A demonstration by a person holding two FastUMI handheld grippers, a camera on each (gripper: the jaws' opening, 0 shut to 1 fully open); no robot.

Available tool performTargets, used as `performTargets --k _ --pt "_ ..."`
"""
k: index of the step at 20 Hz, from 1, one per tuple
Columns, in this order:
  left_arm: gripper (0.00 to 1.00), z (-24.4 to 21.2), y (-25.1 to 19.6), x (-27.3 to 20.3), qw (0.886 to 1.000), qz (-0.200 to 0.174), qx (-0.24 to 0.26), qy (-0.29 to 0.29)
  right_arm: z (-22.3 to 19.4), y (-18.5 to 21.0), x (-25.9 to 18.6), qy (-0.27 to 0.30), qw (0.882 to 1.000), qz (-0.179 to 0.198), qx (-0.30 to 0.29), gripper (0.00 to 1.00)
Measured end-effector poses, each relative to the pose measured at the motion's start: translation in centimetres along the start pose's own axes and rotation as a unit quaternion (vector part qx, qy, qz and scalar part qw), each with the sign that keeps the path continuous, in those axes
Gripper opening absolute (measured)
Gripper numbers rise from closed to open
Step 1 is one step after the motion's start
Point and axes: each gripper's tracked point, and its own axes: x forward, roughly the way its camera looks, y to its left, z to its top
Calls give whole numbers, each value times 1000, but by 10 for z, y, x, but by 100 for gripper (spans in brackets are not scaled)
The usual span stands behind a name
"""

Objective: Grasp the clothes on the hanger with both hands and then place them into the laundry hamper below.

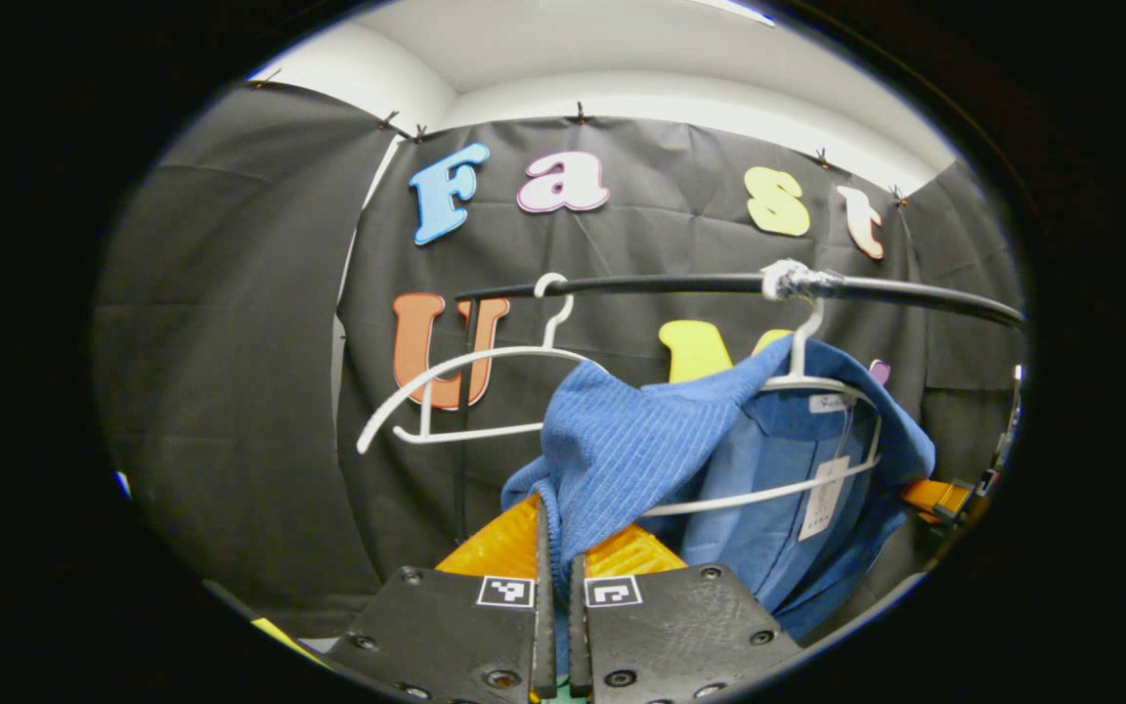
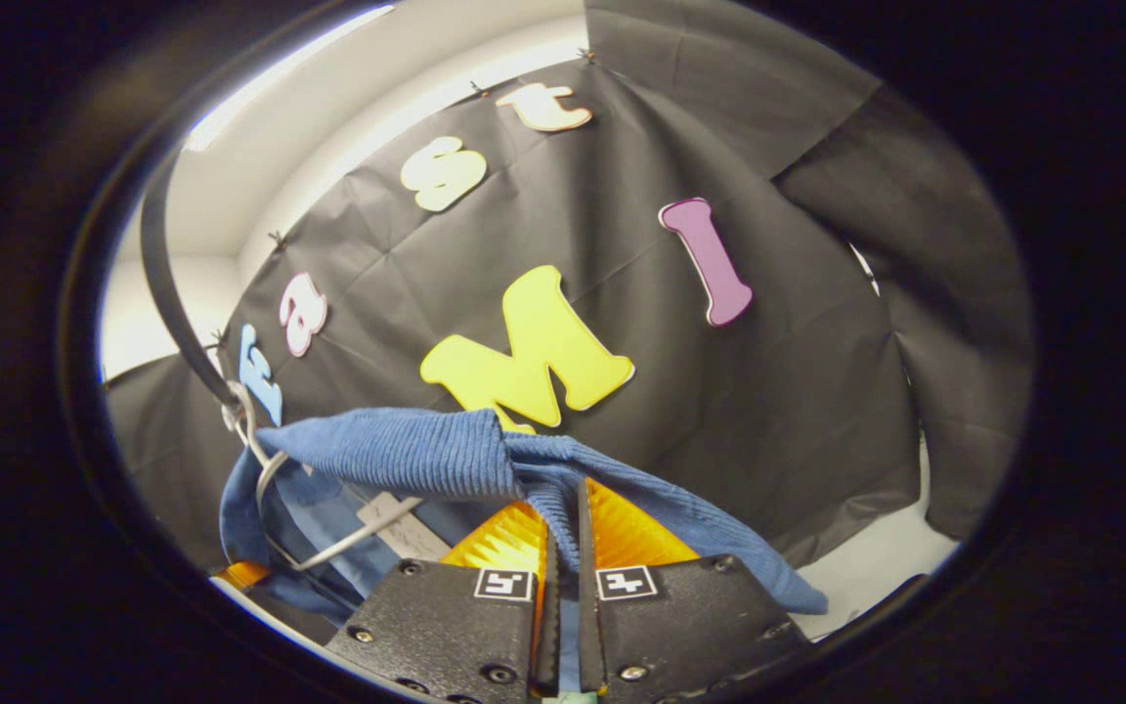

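L gripper (image 1: 557, 548): clamped on blue garment (image 1: 622, 450) – still on white hanger (image 1: 798, 391)
R gripper (image 2: 563, 533): clamped on same garment

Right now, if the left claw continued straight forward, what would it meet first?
The left claw is already shut on the blue garment, so more cloth comes first. Beyond it probably the white hanger it hangs on, though depth is unclear.
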Motion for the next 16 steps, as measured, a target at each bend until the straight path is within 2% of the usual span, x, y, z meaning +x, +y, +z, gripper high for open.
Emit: performTargets --k 4,6,8,9,11,16 --pt "9 21 18 10 1000 13 4 -12 22 7 11 -19 999 14 29 9" --pt "5 25 21 17 1000 17 -4 -13 34 15 19 -27 996 36 77 9" --pt "8 35 28 20 999 22 -5 -23 46 17 28 -30 992 57 111 9" --pt "5 39 27 22 999 20 -9 -25 52 19 32 -31 990 68 119 9" --pt "8 41 29 27 999 17 -15 -23 64 26 38 -38 989 91 114 9" --pt "8 47 34 39 1000 -1 -1 -11 80 34 59 -28 986 127 100 9"
